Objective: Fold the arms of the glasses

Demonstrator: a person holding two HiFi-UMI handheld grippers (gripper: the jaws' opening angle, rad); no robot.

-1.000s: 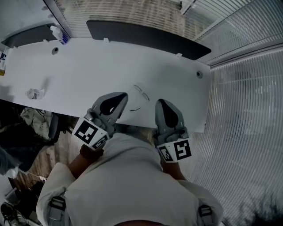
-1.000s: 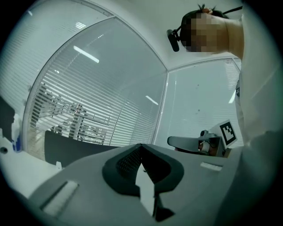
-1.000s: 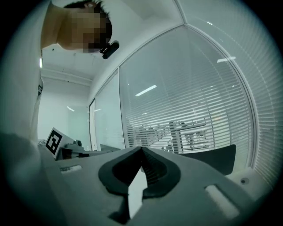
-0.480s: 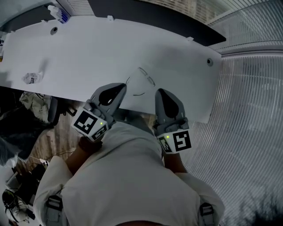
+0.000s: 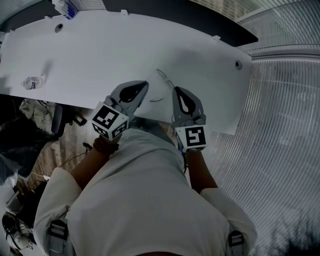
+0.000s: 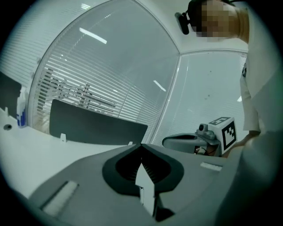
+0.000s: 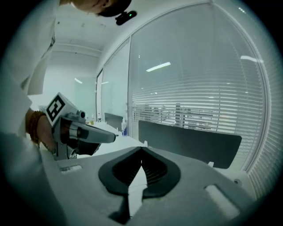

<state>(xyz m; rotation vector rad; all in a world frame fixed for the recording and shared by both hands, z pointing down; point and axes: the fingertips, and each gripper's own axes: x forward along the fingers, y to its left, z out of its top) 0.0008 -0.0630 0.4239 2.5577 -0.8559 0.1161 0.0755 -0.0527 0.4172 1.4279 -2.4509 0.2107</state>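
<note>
The glasses [image 5: 161,80] are thin wire-framed and lie on the white table [image 5: 100,60] near its front edge, with an arm standing out from the frame. In the head view my left gripper [image 5: 146,83] points at them from the left, its tip close beside them. My right gripper [image 5: 174,89] points in from the right, just short of them. Both pairs of jaws meet at the tips with nothing between them. The glasses are hidden in both gripper views. The left gripper view shows its own jaws [image 6: 141,145] and the right gripper [image 6: 194,141]; the right gripper view shows its own jaws [image 7: 142,148] and the left gripper [image 7: 88,132].
A small crumpled wrapper [image 5: 31,82] lies at the table's left. A bottle [image 5: 62,7] stands at the far left corner. A dark partition [image 5: 210,20] runs along the back edge. Cable holes [image 5: 238,64] mark the top. Blinds cover the glass walls; clutter [image 5: 40,115] sits below left.
Both grippers have come down and forward over the table's front edge, closing in on the glasses from either side. Their jaws look the same throughout.
</note>
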